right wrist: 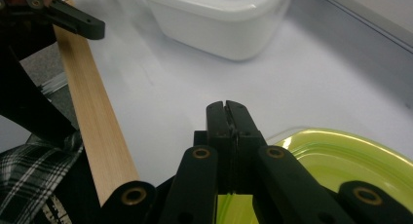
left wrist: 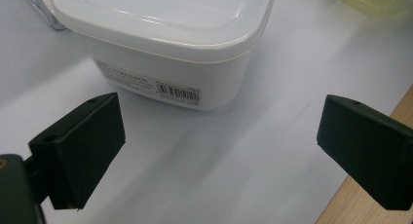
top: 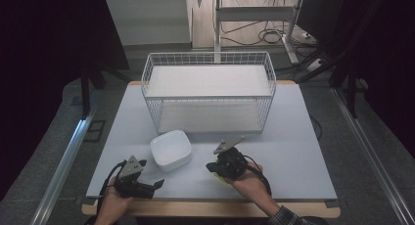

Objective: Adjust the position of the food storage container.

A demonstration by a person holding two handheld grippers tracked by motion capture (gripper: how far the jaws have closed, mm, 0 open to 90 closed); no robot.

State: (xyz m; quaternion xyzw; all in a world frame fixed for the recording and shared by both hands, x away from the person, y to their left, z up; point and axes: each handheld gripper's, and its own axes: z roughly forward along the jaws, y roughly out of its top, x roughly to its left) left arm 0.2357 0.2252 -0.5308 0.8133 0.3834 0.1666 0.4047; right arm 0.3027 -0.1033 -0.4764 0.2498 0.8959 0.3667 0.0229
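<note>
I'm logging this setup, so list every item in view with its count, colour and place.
Wire basket: one, white, at the far middle of the table, lying on its side.
Lidded container: one, white, squarish, near the table's front, between the two grippers; a barcode label on its side.
Yellow-green lid: one, translucent, on the table by the right gripper; whether it is gripped cannot be told.
Table: one, pale top with a wooden front edge.
Cables: several, dark, on the floor beyond the table.
Left gripper: one, black, front left, jaws wide open and empty.
Right gripper: one, black, front middle, jaws together.
Hands: two, at the bottom edge; a plaid sleeve on the right.
</note>
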